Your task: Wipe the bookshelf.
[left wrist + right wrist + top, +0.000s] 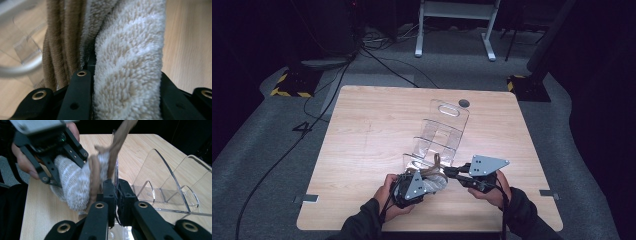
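Left gripper: fingers clamped on fluffy sock.
Right gripper: fingers closed on clear rack's front wall.
Table: carries rack.

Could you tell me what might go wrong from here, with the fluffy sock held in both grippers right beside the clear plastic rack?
1. The right gripper pinches only a thin brown edge of the sock, so that edge may slip out under a pull.
2. The left gripper clamps the thick body of the sock; pulling apart could stretch it.
3. The clear rack stands right beside both grippers and looks light, so a sideways move may knock or shift it.
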A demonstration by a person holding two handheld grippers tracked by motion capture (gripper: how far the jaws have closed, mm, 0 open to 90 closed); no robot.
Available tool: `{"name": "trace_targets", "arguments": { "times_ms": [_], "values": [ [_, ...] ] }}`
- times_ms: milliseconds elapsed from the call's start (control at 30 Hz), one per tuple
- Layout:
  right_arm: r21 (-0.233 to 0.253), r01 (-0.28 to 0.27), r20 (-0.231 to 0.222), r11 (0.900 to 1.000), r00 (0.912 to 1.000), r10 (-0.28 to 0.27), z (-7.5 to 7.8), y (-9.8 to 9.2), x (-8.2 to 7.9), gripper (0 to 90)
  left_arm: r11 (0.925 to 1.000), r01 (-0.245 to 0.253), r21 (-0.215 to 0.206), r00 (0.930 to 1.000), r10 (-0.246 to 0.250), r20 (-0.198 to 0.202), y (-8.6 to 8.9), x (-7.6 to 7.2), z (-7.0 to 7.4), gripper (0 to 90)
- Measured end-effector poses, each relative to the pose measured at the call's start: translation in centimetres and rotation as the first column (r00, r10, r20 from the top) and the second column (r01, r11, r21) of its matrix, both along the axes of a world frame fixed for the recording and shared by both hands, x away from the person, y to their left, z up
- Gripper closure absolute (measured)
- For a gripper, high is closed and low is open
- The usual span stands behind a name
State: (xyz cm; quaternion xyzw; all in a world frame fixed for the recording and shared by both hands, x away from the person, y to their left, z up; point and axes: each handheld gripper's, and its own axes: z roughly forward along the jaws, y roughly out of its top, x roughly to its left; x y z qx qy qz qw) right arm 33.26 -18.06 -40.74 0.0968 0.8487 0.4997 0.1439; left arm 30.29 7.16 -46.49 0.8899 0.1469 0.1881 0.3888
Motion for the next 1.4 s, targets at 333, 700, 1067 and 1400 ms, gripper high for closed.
{"name": "trace_targets", "arguments": {
  "times_ms": [333, 700, 1067, 1400],
  "values": [
    [0.007, 0.001, -0.006, 1.0, 1.0, -0.001, 0.0, 0.0, 0.1, 86.0, 0.9919, -0.127, -0.002, 0.9919, 0.127, 0.005, 4.0, 1.2, 0.9, 69.0],
    [0.004, 0.01, -0.005, 1.0, 0.9999, -0.01, 0.0, 0.0, 0.1, 85.8, 0.9901, -0.117, -0.078, 0.9904, 0.122, 0.064, 3.3, 0.1, 3.4, 68.3],
    [0.007, 0.015, -0.006, 1.0, 0.9999, -0.015, -0.1, 0.0, 0.0, 85.8, 0.9984, -0.009, -0.056, 0.9994, 0.011, 0.034, -0.9, -0.7, 1.6, 67.5],
    [0.006, 0.014, -0.004, 1.0, 0.9999, -0.013, -0.1, 0.0, 0.0, 85.8, 0.9977, 0.03, 0.061, 0.9995, -0.03, -0.006, -2.1, 0.0, -1.5, 68.3]
  ]
}}
